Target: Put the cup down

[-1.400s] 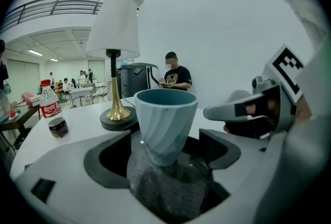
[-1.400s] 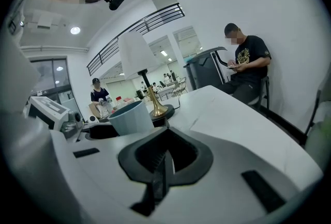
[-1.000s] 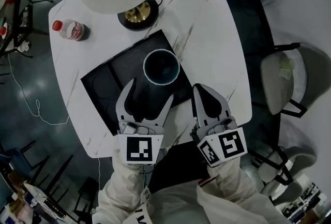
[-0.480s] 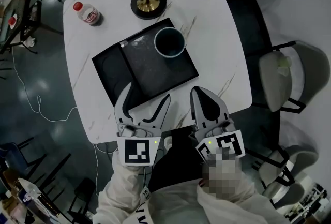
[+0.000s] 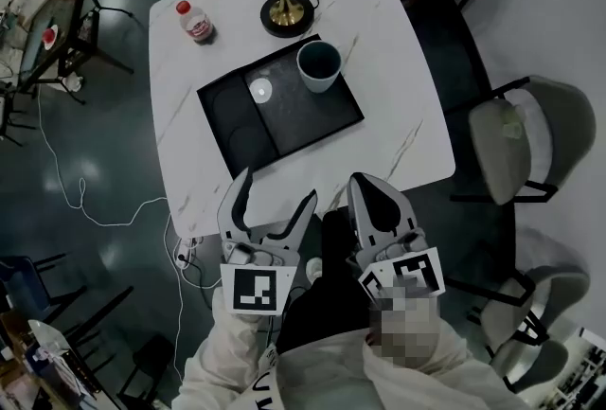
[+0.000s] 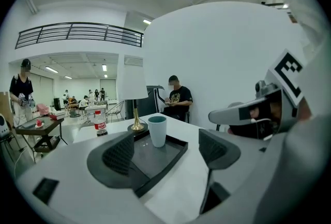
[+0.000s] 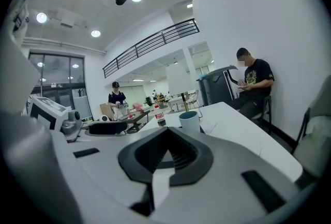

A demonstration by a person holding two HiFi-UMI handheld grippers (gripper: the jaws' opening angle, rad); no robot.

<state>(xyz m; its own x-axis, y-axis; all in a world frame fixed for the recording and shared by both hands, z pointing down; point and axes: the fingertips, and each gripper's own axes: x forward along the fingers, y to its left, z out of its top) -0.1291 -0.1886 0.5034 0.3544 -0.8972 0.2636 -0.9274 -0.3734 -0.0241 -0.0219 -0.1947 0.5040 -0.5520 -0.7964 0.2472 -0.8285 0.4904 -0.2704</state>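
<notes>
**Now that the cup stands free on the tray, the put-down looks done**

The white marble table [image 5: 398, 129] carries a black tray [image 5: 227, 119]. The cup [image 5: 318, 64] stands upright in the far right corner of the tray's larger compartment, near the base of the lamp [image 5: 287, 13]. Nothing touches it.

- **Left gripper** [image 5: 276, 188]: jaws spread wide and empty. Its own view shows only the distant tray and cup through the gap.
- **Right gripper** [image 5: 367, 183]: jaws pressed together, pinching nothing.
- Both hang off the near table edge, well apart from the cup.

I judge the task finished, with nothing left except perhaps pulling away. A bottle [image 5: 196, 21] stands at the table's far left and plays no part. A small bright patch on the tray beside the cup is probably lamp glare, but it is too small to be sure.

Compared with a second ago:
- The table and tray sit higher and smaller in the head view. The whole tabletop and more floor now show, so the person seems to be backing off.
- The left gripper's tips were over the tray, just beside the cup. Now both grippers are clear of the table.
- The jaws are unchanged: left spread, right together.
- The cup keeps the same corner of the tray.
</notes>
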